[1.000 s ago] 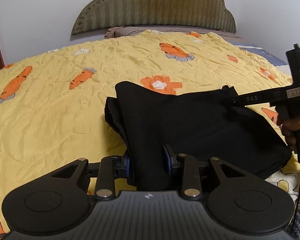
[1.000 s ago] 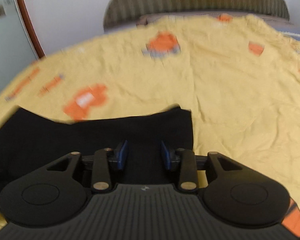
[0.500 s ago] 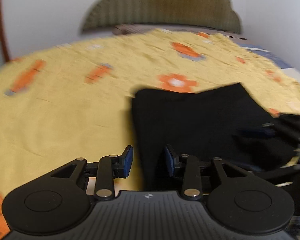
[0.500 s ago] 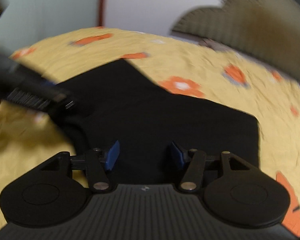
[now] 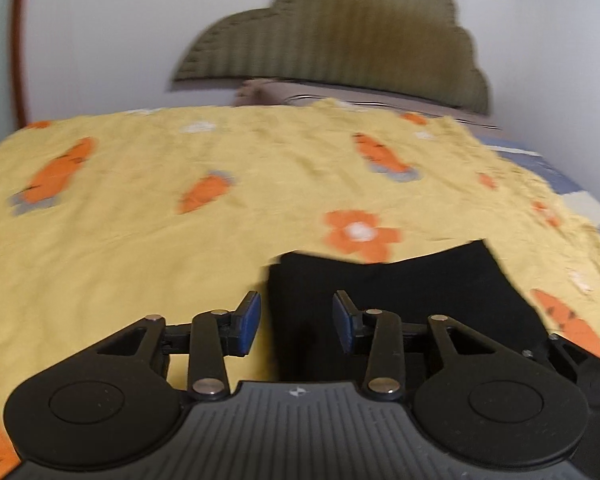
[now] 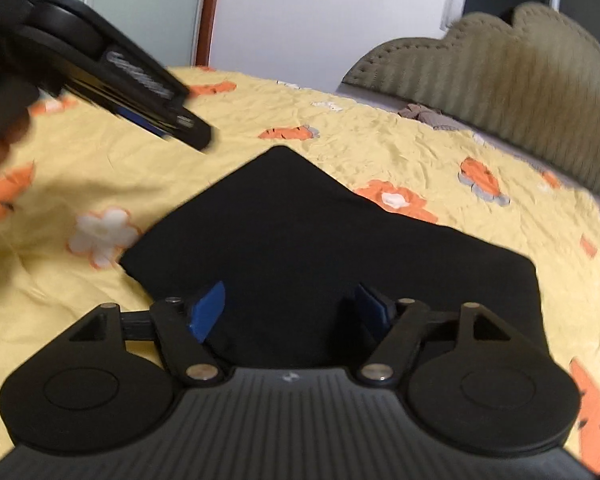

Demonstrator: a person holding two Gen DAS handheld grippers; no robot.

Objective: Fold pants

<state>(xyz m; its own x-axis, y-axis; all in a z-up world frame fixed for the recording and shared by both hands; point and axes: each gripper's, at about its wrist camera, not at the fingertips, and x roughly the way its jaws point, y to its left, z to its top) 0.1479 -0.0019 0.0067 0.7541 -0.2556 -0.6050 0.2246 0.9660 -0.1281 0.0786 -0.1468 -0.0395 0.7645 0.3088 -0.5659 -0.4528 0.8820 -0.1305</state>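
Observation:
The black pants [image 5: 400, 304] lie folded in a compact flat stack on the yellow bedspread [image 5: 180, 240]. In the left wrist view my left gripper [image 5: 296, 322] is open and empty, held above the stack's left edge. In the right wrist view the pants [image 6: 320, 240] fill the middle, and my right gripper [image 6: 290, 312] is open and empty just over their near edge. The left gripper also shows in the right wrist view [image 6: 188, 128] at upper left, above the bed and apart from the pants. Part of the right gripper body shows at the left wrist view's lower right.
The bedspread [image 6: 380, 136] has orange carrot and flower prints. An olive padded headboard [image 5: 340, 40] stands against the white wall at the far end. A wooden door frame [image 6: 206, 12] is at the left. The bed's right edge shows a blue and white sheet [image 5: 572, 192].
Both grippers have let go of the pants and pulled back and up. The left gripper swung left of the stack. The right gripper opened wider and turned toward the left.

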